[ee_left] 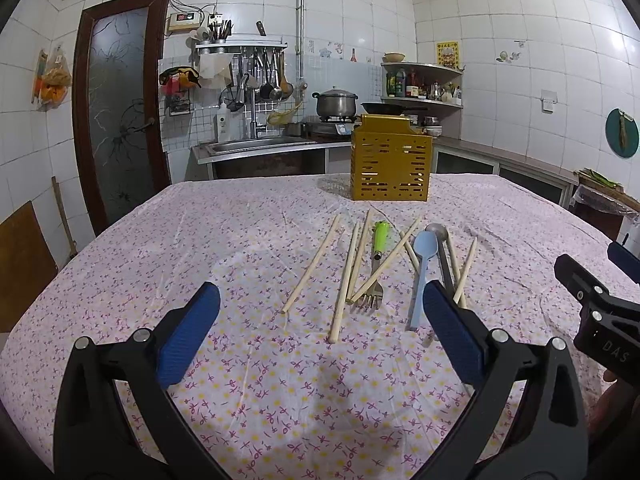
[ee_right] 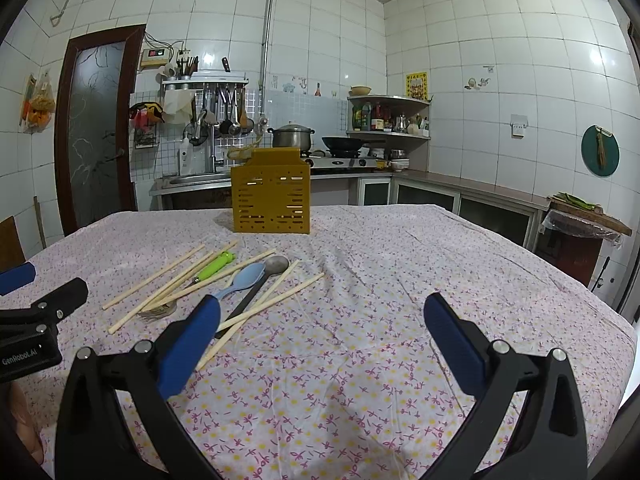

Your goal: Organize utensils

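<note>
A yellow slotted utensil holder (ee_left: 391,160) (ee_right: 271,194) stands upright at the far side of the table. In front of it lie several wooden chopsticks (ee_left: 311,270) (ee_right: 154,280), a green-handled fork (ee_left: 378,256) (ee_right: 212,266), a light blue spoon (ee_left: 421,276) (ee_right: 244,278) and a dark metal spoon (ee_left: 440,246) (ee_right: 272,268). My left gripper (ee_left: 322,304) hovers open just short of the pile, nothing between its blue pads. My right gripper (ee_right: 322,312) hangs open to the right of the pile, over bare cloth. Each gripper shows at the other view's edge.
A floral cloth (ee_left: 248,360) (ee_right: 400,264) covers the table. Behind it run a counter with a sink (ee_left: 256,146), a stove with a pot (ee_left: 335,102) and a wok (ee_right: 344,143), and corner shelves (ee_right: 390,118). A door (ee_left: 120,128) stands at the left.
</note>
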The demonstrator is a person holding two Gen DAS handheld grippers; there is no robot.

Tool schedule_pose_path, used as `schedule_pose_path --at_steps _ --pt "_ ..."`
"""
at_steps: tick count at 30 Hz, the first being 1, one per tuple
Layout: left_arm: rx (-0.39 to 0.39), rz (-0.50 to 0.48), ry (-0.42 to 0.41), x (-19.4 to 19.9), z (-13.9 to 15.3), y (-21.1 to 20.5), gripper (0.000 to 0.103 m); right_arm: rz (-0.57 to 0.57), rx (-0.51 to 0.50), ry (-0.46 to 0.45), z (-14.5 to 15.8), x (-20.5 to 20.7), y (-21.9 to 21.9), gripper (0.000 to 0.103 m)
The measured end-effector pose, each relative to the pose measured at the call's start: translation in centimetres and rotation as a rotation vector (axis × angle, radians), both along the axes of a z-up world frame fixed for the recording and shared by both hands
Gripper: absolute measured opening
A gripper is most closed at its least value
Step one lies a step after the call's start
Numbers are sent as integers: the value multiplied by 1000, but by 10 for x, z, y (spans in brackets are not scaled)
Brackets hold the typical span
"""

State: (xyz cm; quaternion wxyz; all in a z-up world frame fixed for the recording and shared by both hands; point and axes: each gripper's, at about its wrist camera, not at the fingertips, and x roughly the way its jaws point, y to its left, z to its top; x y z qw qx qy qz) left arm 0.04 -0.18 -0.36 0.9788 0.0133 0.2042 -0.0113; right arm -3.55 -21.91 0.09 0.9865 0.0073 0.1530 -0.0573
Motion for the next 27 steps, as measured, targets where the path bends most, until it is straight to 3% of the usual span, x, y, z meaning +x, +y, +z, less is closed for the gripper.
schedule_pose_path --at_steps 27 --pt "-28 -21 -47 -13 8 7 98 -4 4 -21 1 -3 -1 99"
